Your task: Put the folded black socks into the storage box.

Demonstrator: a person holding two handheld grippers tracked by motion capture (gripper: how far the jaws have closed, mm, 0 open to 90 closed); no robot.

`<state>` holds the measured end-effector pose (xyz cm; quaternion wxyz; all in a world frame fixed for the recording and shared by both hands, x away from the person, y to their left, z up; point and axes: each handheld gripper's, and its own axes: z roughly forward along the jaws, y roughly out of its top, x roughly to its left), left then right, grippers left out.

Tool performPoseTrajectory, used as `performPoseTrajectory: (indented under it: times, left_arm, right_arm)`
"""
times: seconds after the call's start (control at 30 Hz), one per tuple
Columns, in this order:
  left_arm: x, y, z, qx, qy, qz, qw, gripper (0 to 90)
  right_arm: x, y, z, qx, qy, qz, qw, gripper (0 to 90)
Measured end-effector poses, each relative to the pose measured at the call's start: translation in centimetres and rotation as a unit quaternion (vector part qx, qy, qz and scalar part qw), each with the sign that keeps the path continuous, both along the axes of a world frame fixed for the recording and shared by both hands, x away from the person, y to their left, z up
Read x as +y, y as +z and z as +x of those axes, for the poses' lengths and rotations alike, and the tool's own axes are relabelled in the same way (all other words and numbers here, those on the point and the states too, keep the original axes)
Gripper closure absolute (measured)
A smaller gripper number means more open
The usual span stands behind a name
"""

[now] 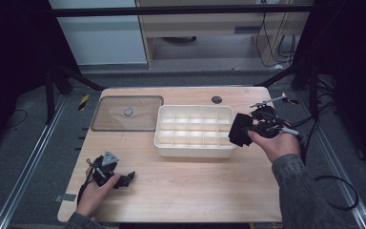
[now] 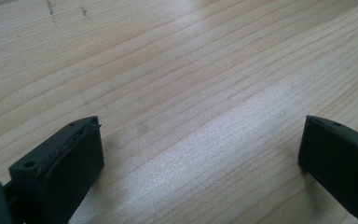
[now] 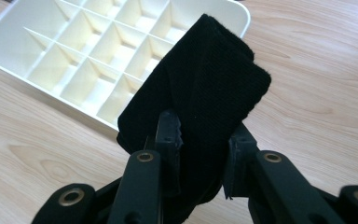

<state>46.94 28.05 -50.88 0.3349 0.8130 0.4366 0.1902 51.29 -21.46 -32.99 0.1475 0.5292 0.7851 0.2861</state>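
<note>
Two grippers: one is held in each of the person's hands over a wooden table [image 1: 186,181].
Right gripper [image 3: 200,140]: its jaws are closed on a folded black cloth [image 3: 205,98], which is pinched between the two pads and stands up past them.
Right gripper's place: in the high view it [image 1: 248,128] is seen at the right end of the white divided tray [image 1: 193,149], with the cloth [image 1: 239,129] carried at the tray's right rim.
Cloth: it is held off the table, and in the right gripper view it overlaps the tray's near corner; whether the rim is touched cannot be told.
Tray: its compartments [image 3: 98,51] are seen in rows, with nothing lying in those that show.
Left gripper [image 2: 200,154]: its jaws are spread wide, nothing is held between them, and bare wood is seen in the gap.
Left gripper's place: it [image 1: 124,180] is set low at the table's near left, well apart from the tray.
Clear lid [image 1: 127,113]: it is laid flat on the table, just left of the tray.
</note>
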Motion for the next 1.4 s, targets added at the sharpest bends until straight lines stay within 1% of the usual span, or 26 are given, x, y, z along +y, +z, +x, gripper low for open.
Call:
performPoseTrajectory:
  times: [0.17,0.3,0.37,0.5,0.63,0.7,0.73,0.8,0.97,1.03,1.1,1.17,1.23,1.3,1.33,1.4]
  left_arm:
    - [0.0,0.0,0.1,-0.001,-0.002,0.000,1.0000,0.0]
    - [0.0,0.0,0.1,-0.002,-0.001,-0.002,1.0000,0.0]
    - [0.0,0.0,0.1,-0.002,-0.001,0.000,1.0000,0.0]
    - [0.0,0.0,0.1,-0.002,-0.002,0.000,1.0000,0.0]
    - [0.0,0.0,0.1,-0.002,-0.001,0.000,1.0000,0.0]
    - [0.0,0.0,0.0,-0.001,-0.001,0.000,1.0000,0.0]
    - [0.0,0.0,0.0,-0.001,0.000,0.000,1.0000,0.0]
    - [0.0,0.0,0.0,-0.002,0.000,0.000,1.0000,0.0]
    - [0.0,0.0,0.0,-0.002,0.001,0.000,1.0000,0.0]
    - [0.0,0.0,0.0,-0.002,0.002,0.000,1.0000,0.0]
    - [0.0,0.0,0.0,-0.002,0.001,-0.001,1.0000,0.0]
    - [0.0,0.0,0.0,-0.001,0.002,0.000,1.0000,0.0]
    - [0.0,0.0,0.0,-0.002,0.000,0.000,1.0000,0.0]
    - [0.0,0.0,0.0,-0.002,0.001,0.000,1.0000,0.0]
    - [0.0,0.0,0.0,-0.002,0.002,0.000,1.0000,0.0]
    - [0.0,0.0,0.0,-0.002,0.001,0.000,1.0000,0.0]
  right_arm:
    - [0.4,0.4,0.7,-0.003,0.003,-0.006,1.0000,72.2]
    - [0.7,0.7,1.3,-0.003,0.007,-0.025,0.9997,72.2]
    - [1.0,0.7,1.5,0.000,0.007,-0.037,0.9993,72.2]
    - [1.4,0.4,1.5,0.006,0.009,-0.052,0.9986,72.2]
    - [1.9,0.0,1.7,0.015,0.012,-0.059,0.9981,72.2]
    - [2.1,-0.1,1.9,0.016,0.014,-0.061,0.9979,72.2]
    - [2.1,0.0,2.0,0.015,0.019,-0.065,0.9976,72.2]
    - [2.2,-0.1,2.3,0.020,0.019,-0.073,0.9970,72.2]
    - [2.2,-1.2,3.1,0.038,0.020,-0.085,0.9955,72.2]
    - [2.1,-1.5,3.5,0.042,0.021,-0.078,0.9958,72.2]
    - [2.2,-1.8,3.7,0.042,0.022,-0.080,0.9956,72.2]
    - [2.3,-2.1,3.8,0.051,0.024,-0.076,0.9955,72.2]
    - [2.4,-2.3,4.0,0.048,0.025,-0.083,0.9951,72.1]
    - [2.6,-2.6,4.0,0.046,0.026,-0.082,0.9953,72.2]
    - [2.8,-3.0,4.0,0.051,0.027,-0.081,0.9950,72.1]
    - [3.2,-3.4,4.1,0.054,0.032,-0.085,0.9944,72.1]
